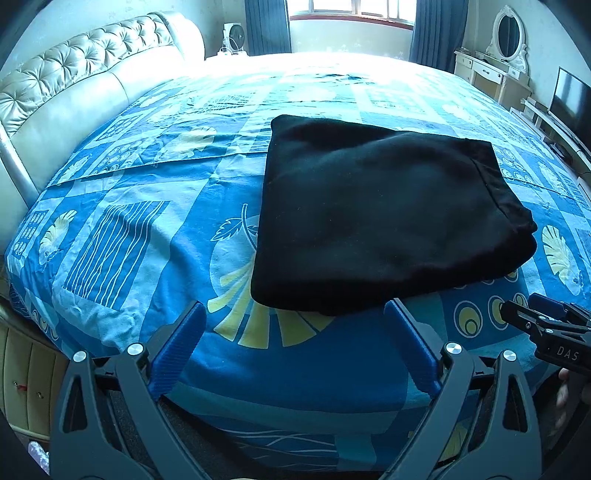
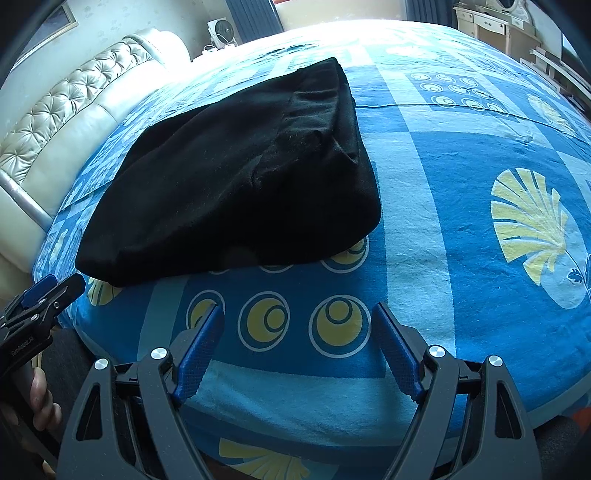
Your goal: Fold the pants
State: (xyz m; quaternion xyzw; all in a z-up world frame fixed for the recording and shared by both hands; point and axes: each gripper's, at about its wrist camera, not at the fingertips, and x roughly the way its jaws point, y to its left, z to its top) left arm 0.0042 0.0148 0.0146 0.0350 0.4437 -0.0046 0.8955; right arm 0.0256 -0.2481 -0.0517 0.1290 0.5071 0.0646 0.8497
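Nearest to you, your left gripper (image 1: 293, 314) stands wide open with nothing between its blue pads, just short of the near edge of the pants (image 1: 376, 214). Your right gripper (image 2: 299, 317) is the same: jaws spread wide, empty, over the bedsheet (image 2: 461, 240) and a little off the cloth.

Beyond the fingers, the black pants lie on the bed as a compact, roughly square bundle of several layers, so I judge the folding is nearly or fully done. The near edge is thick and rounded; in the right wrist view the layers gape a little there.

The fabric looks soft, thick and limp, not slippery, not fragile, and light. It will sag when you lift it, and the layers may slide apart if you pinch only the top one. If you take it again, grip the two near corners through all layers, one per gripper.

Farther away is the tufted headboard (image 1: 74, 81), then the window (image 1: 351, 7)
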